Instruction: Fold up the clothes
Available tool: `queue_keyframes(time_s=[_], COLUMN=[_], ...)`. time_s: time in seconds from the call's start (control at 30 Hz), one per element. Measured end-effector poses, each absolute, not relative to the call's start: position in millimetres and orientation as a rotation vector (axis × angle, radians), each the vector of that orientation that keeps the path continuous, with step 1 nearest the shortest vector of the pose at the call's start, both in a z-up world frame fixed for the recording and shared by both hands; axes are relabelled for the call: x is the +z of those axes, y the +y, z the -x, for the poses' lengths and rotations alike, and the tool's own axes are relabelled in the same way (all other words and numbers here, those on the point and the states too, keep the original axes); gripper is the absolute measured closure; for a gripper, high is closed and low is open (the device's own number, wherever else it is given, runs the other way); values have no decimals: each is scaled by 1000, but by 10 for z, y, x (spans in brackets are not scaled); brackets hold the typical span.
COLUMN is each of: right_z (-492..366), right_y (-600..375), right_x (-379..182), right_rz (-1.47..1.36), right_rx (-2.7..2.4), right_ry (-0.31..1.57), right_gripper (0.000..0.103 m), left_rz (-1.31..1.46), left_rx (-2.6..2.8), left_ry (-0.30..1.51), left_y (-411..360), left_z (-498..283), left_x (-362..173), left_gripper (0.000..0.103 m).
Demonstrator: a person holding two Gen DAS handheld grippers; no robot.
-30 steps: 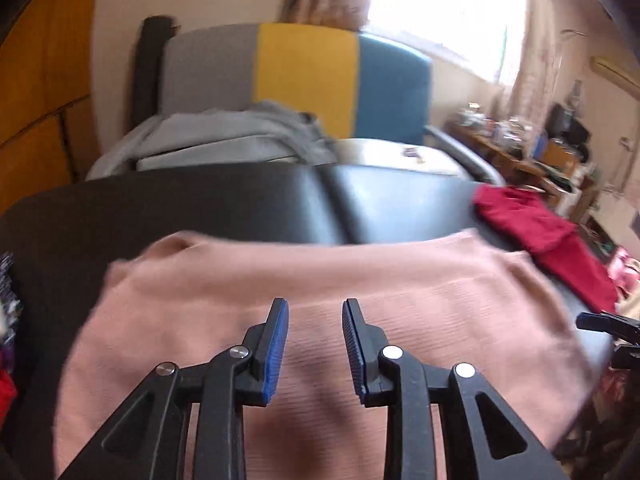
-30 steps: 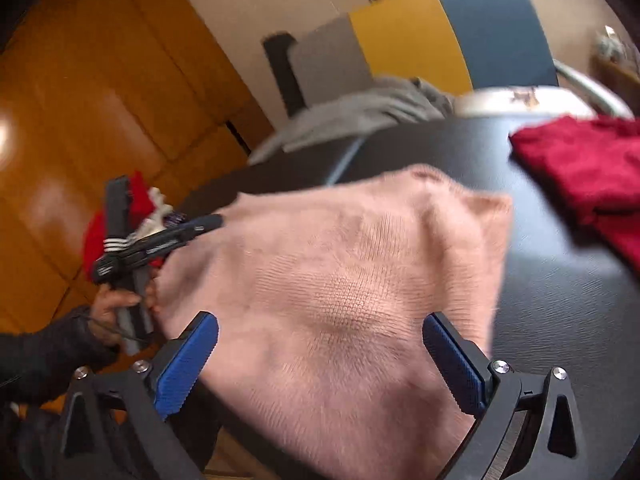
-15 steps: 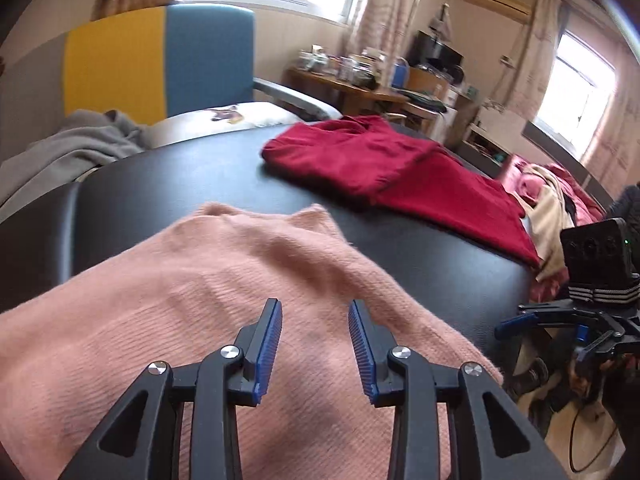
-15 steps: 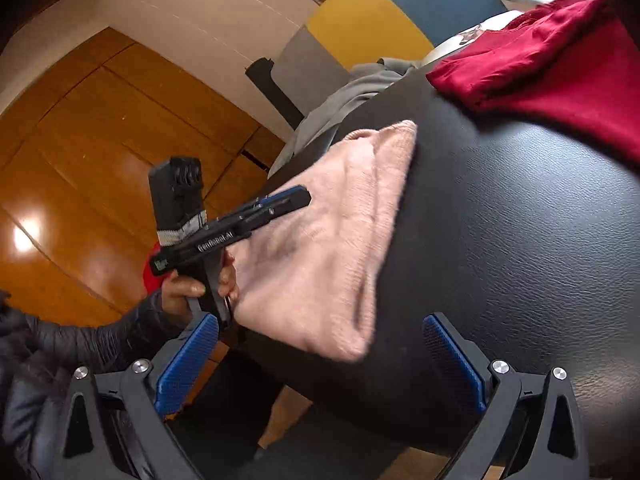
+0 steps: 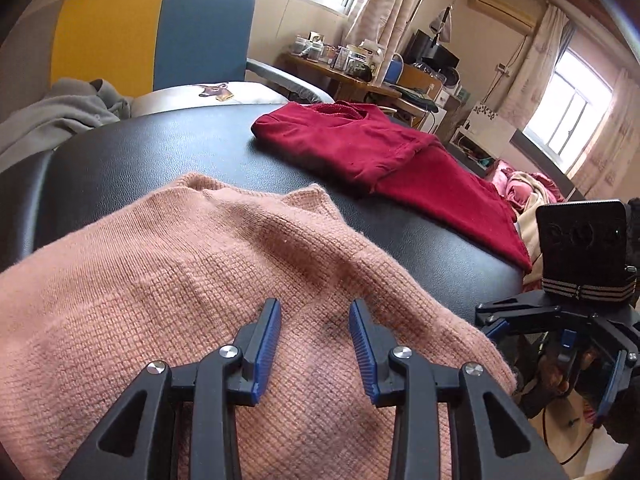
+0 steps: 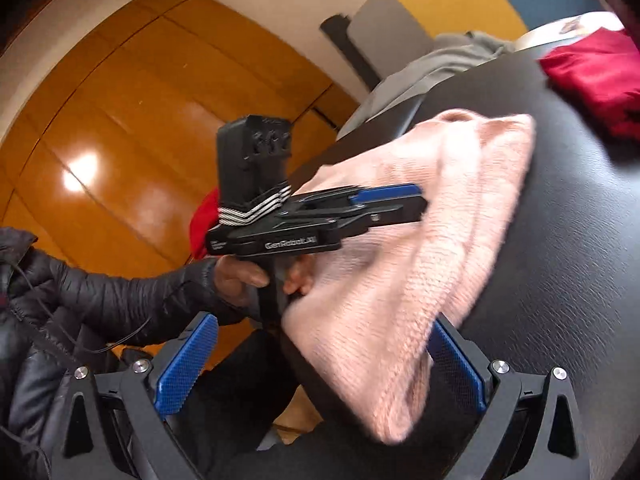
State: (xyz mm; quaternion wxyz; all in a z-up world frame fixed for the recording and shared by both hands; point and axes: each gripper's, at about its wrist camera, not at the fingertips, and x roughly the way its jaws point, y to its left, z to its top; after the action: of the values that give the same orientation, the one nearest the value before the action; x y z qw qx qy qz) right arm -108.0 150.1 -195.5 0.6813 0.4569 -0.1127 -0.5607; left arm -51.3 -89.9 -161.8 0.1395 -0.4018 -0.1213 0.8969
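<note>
At the far left of the left wrist view a grey garment is heaped on a chair with a yellow and blue back. Near that, a pink knit sweater is spread over the near left part of the black padded table, one edge hanging over the near rim. The left gripper hovers just above the knit with its blue pads a moderate gap apart and nothing between them. Further right and farther back, a red garment lies flat on the table, apart from the pink one. At the right edge the right gripper stands off the table's side, spread wide and empty, with the sweater's hanging corner lying between its fingers.

Whether the sweater is part-folded or only laid out I cannot tell. To fold it well, each gripper should pinch a single edge or corner, not a bunch of knit, lift both together, keep the cloth taut and lay it down square.
</note>
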Motion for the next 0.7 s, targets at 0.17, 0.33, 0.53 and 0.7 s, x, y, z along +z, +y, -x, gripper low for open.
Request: queue_keyframes(time_s=[0.17,0.33,0.53,0.7], right_z=[1016,945,981,975], right_y=[1423,1363,1503,1932], right_x=[-1974,-2001,-1930,-1854], right_rz=[-1150,-1273,-1348,-1392], right_rx=[-1116,-972,-999,-1277], right_ry=[-137,-11,31,-13], right_gripper=[0,0,0,0], left_rz=[1156,1166,1155,1137], left_rx=[2550,2559,2580,2625], left_ry=[-409,-321,-363,-423], left_y=[-950,-819,-809,-806], left_z=[548,559,533,510], left_x=[-1671,-1682,-1684,-1693], left_gripper=[68,68,68,68])
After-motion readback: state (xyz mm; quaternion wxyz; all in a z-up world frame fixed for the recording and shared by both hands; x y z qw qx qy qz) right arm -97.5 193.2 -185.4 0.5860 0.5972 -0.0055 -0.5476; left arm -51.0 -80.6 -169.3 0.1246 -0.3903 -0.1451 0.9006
